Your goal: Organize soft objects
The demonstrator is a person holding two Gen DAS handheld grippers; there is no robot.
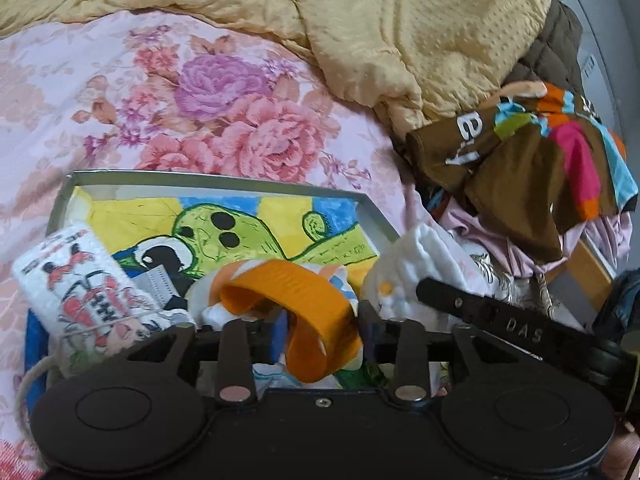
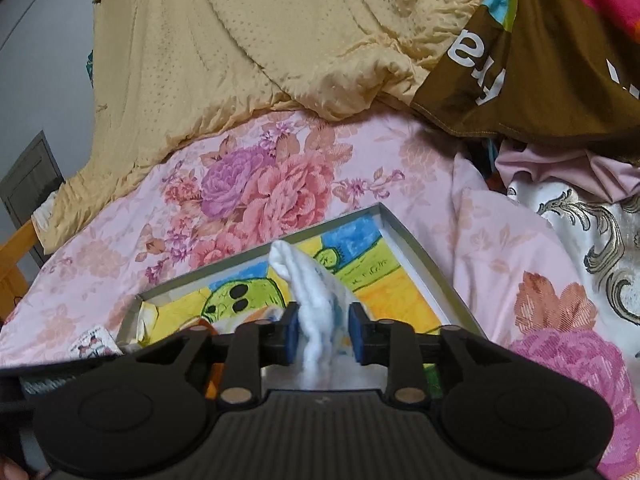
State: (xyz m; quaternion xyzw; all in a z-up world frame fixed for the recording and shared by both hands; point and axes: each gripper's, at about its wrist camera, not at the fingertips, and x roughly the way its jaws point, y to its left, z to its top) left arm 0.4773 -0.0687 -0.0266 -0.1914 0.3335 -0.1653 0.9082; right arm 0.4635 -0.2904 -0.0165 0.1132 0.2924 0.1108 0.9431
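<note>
Socks (image 2: 316, 320) hang loose between each hand-held gripper's part-open jaws, right (image 2: 323, 338) and left (image 1: 316, 334), above the box (image 2: 416, 240); released off-centre, they could spill onto the bed (image 2: 256, 184).

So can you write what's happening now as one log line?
step: putting socks in box | left gripper: open around orange-cuffed sock | right gripper: open around white sock | box: on floral bedspread

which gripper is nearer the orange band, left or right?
Left. The orange band loops right between the left gripper fingers, over the box. The right gripper sits beside it around the white fluffy cloth.
</note>
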